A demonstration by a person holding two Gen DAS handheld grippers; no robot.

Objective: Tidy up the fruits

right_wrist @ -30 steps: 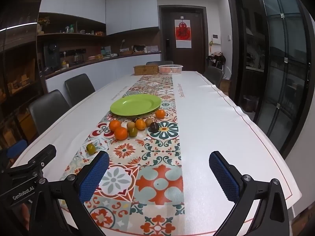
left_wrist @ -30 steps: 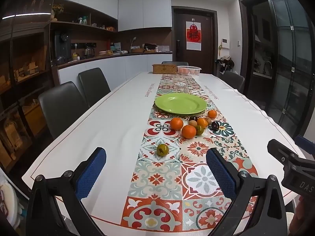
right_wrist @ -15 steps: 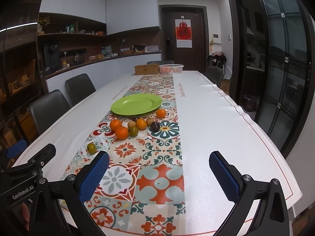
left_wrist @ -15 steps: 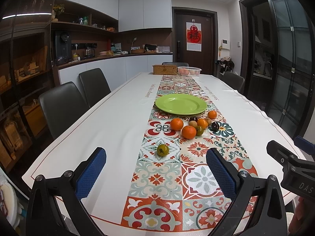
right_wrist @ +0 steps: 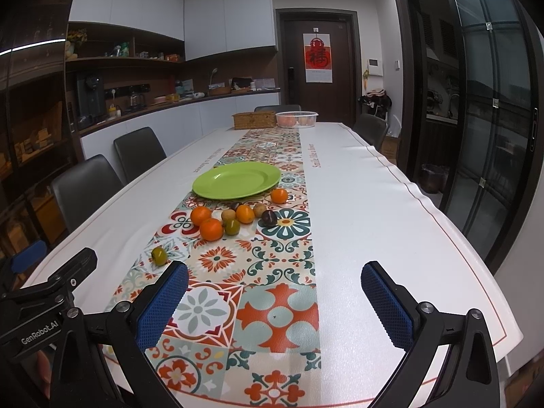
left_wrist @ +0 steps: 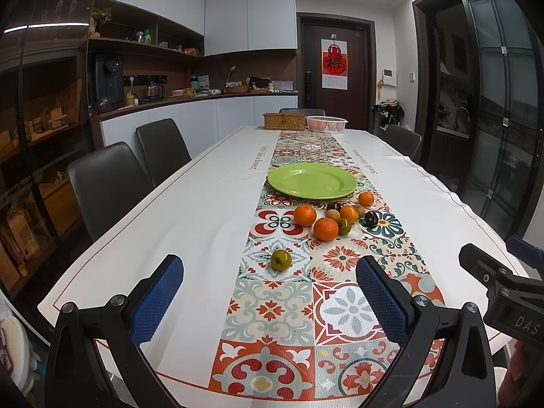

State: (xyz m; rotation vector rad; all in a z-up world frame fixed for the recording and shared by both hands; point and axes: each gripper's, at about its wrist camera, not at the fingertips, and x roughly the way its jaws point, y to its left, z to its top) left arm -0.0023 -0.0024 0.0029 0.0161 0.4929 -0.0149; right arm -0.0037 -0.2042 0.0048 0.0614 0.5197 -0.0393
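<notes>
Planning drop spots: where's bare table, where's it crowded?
Free: the green plate holds nothing; white cloth on both sides of the patterned runner; runner between the lone green fruit and the near edge. Crowded: fruit cluster just before the plate.

I face a dark door [left_wrist: 335, 71] past white cabinets [left_wrist: 250, 20], dark chairs [left_wrist: 105, 183] at my left (glass doors [right_wrist: 489, 129] at my right).

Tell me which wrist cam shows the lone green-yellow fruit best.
Left wrist. The lone green-yellow fruit sits near frame centre between the open left gripper fingers, fully visible on the runner. In the right wrist view it appears smaller and off to the left, just beyond the right gripper's left finger.
</notes>
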